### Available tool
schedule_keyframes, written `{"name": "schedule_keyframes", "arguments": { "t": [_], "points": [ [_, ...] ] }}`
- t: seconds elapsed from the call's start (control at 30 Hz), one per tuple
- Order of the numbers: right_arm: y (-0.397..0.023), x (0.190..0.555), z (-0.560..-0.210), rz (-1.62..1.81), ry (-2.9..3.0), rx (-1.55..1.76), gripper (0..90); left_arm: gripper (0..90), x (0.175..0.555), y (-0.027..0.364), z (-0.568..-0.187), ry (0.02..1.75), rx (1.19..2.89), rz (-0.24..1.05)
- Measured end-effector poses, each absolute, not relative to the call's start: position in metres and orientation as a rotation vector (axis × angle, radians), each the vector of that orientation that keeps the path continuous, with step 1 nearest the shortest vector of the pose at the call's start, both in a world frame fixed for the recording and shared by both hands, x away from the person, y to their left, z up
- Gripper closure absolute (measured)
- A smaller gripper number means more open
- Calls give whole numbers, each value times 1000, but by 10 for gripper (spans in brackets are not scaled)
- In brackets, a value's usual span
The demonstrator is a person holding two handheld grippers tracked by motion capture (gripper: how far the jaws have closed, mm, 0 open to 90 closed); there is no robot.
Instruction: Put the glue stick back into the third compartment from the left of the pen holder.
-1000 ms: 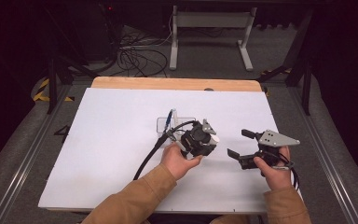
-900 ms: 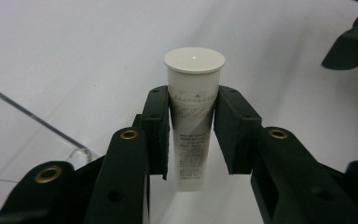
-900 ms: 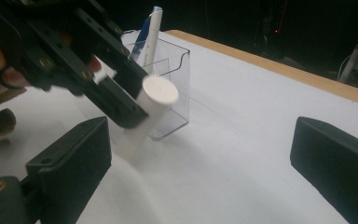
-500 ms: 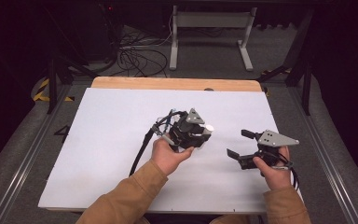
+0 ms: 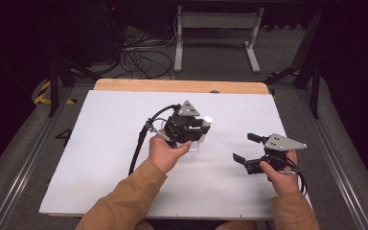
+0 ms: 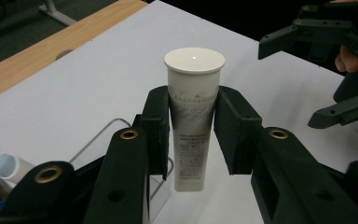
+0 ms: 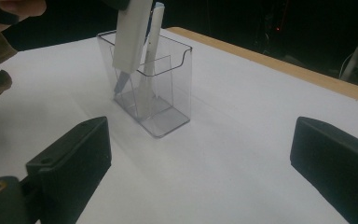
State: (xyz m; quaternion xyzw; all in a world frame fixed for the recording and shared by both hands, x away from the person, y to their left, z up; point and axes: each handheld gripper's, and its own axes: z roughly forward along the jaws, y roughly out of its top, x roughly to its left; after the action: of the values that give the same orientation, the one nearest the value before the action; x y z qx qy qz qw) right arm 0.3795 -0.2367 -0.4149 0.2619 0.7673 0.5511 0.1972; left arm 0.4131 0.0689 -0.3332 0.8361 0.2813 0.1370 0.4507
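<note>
With the left gripper (image 6: 193, 135) clamped on the white tube (image 6: 193, 116), held clear above the clear holder (image 7: 147, 84), removal looks done and set-down remains, while the right gripper (image 7: 200, 158) waits wide open and empty beside it.

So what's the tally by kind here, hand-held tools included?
White plastic tube with a flat round cap: 1
Clear plastic box holder: 1
Slim pen-like sticks in the holder: 2
Black two-jaw tools: 2, left tool and right tool
Total: 6
</note>
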Motion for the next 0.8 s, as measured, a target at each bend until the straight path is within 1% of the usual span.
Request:
{"name": "schedule_keyframes", "arguments": {
  "t": [0.43, 0.6, 0.8],
  "points": [
    [-236, 380, -416, 1541, 2153, 729, 58, 669, 438, 82, -339, 772, 2037, 387],
    [-236, 380, -416, 1539, 2156, 731, 57, 669, 447, 81, -341, 796, 2033, 378],
    [-236, 381, -417, 1537, 2158, 732, 57, 669, 447, 80, -342, 794, 2038, 369]
  ]
}}
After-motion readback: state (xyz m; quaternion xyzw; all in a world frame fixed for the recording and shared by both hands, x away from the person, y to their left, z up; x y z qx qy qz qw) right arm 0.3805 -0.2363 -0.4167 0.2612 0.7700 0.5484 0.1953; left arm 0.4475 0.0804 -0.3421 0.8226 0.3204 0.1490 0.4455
